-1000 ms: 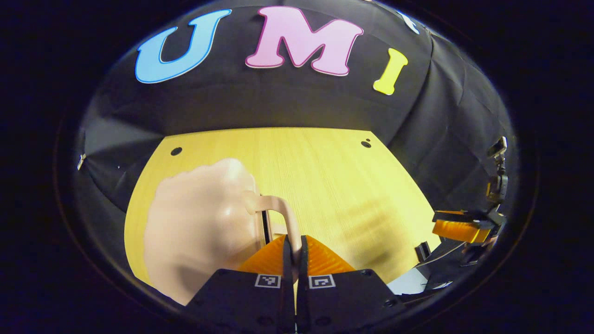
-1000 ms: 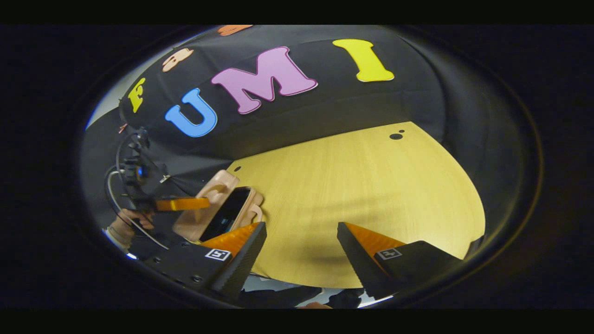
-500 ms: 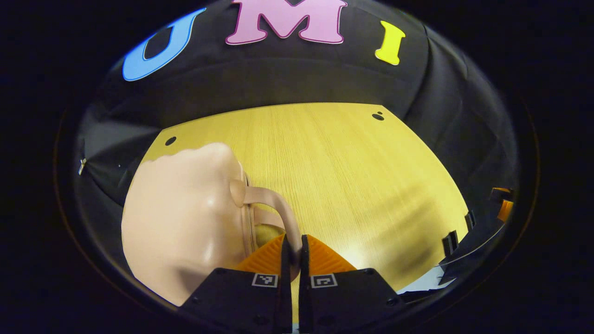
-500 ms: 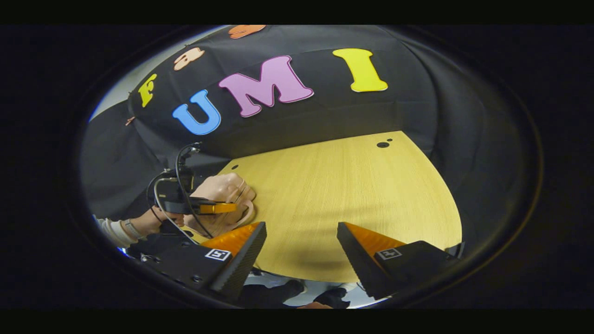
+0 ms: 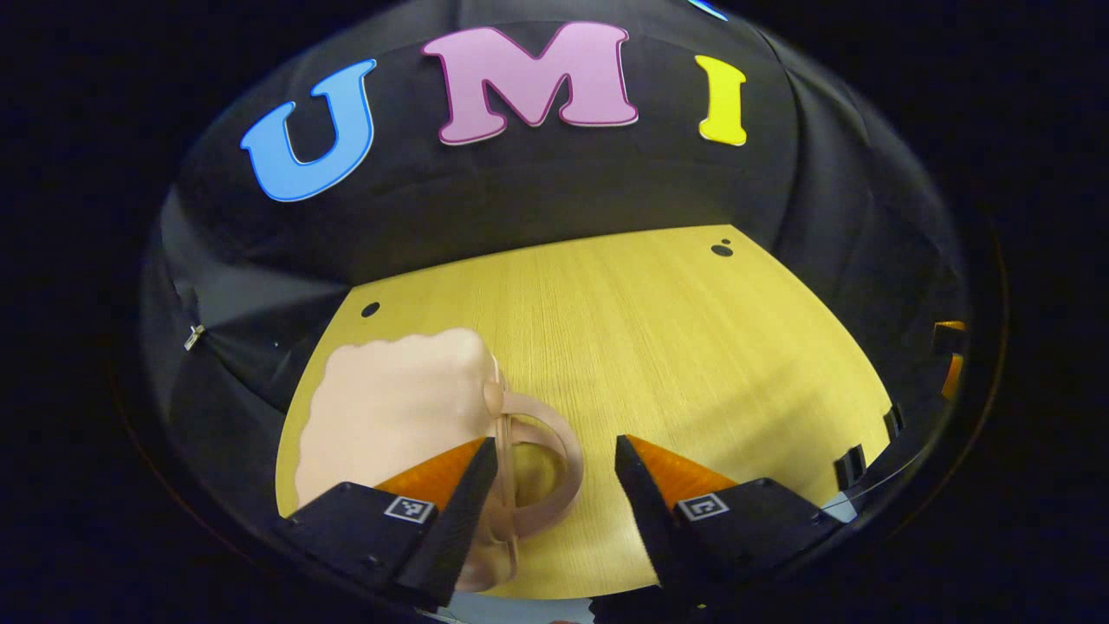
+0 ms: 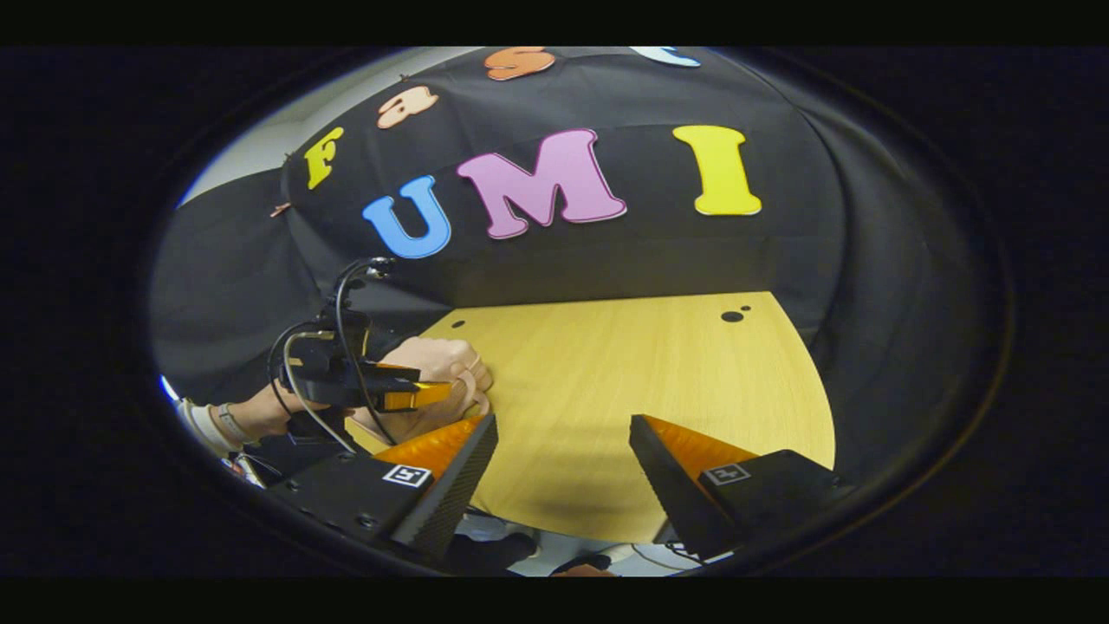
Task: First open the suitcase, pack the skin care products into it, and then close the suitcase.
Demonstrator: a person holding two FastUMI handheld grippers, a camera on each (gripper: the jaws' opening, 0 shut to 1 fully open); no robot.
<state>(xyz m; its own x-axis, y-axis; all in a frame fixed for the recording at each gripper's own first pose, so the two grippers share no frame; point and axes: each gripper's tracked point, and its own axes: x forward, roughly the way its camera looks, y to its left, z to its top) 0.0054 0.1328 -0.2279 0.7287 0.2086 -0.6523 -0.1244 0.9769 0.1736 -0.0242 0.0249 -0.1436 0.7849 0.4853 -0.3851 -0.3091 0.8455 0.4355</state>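
Note:
A small pale pink suitcase (image 5: 390, 407) lies closed on the yellow wooden table (image 5: 676, 347), its looped handle (image 5: 559, 451) pointing toward me. My left gripper (image 5: 550, 472) is open, and the handle sits in the gap, closer to the left finger. In the right gripper view the suitcase (image 6: 437, 357) shows at the table's left side with the left gripper (image 6: 416, 394) at it, held by a hand (image 6: 260, 412). My right gripper (image 6: 563, 442) is open and holds nothing above the bare table (image 6: 624, 381).
The black cloth wall rises behind the table's far edge. Small dark holes (image 5: 721, 250) mark the tabletop near its far corners. Cables (image 6: 342, 303) loop over the left gripper's body.
The suitcase lid came down and the case now lies shut. My left gripper, shut on the handle before, has opened and let it go. The right gripper stayed open and drifted slightly.

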